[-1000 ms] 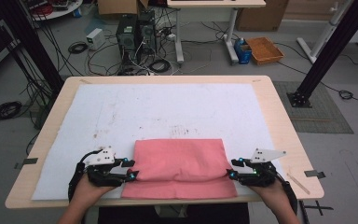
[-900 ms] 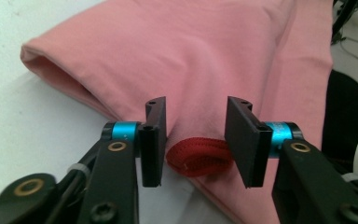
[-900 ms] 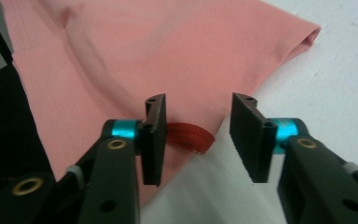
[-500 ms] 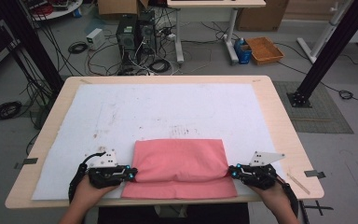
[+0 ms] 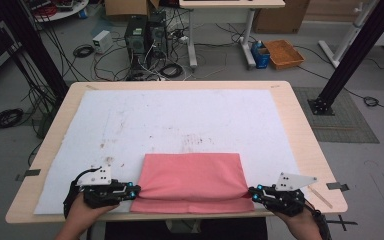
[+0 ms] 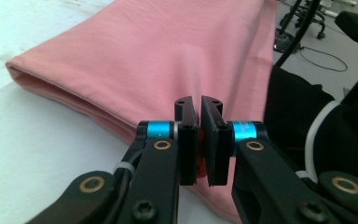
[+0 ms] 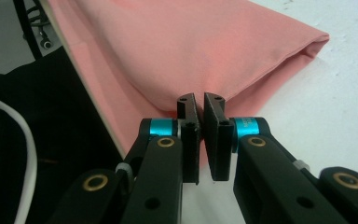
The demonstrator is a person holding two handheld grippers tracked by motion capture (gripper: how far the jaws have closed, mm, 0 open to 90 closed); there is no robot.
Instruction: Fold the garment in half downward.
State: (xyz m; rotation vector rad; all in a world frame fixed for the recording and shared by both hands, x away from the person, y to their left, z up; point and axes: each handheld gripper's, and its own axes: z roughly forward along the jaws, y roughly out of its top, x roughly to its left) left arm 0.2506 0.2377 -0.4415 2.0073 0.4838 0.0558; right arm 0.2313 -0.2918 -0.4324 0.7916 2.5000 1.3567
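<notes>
A pink folded cloth [image 5: 192, 177] lies on the white mat [image 5: 180, 120] near the table's front edge. My left gripper [image 5: 131, 192] is shut on the cloth's left side edge; in the left gripper view the pads [image 6: 189, 140] pinch a fold of the pink cloth [image 6: 168, 56]. At the opposite side my right gripper [image 5: 252, 192] is shut on the right side edge, and the right gripper view shows its jaws clamped on the pink cloth [image 7: 191, 46] where its layers meet. A hand holds each gripper low over the mat.
The wooden table [image 5: 305, 150] ends just behind the cloth's near edge. On the floor beyond the table stand computer towers [image 5: 142, 35], cables and an orange crate [image 5: 284, 52]. A black frame post [image 5: 352, 50] rises at the right.
Both grippers' jaws have closed onto the cloth's side edges, which now look pinched. Both hands have slipped slightly toward the table's near edge.
</notes>
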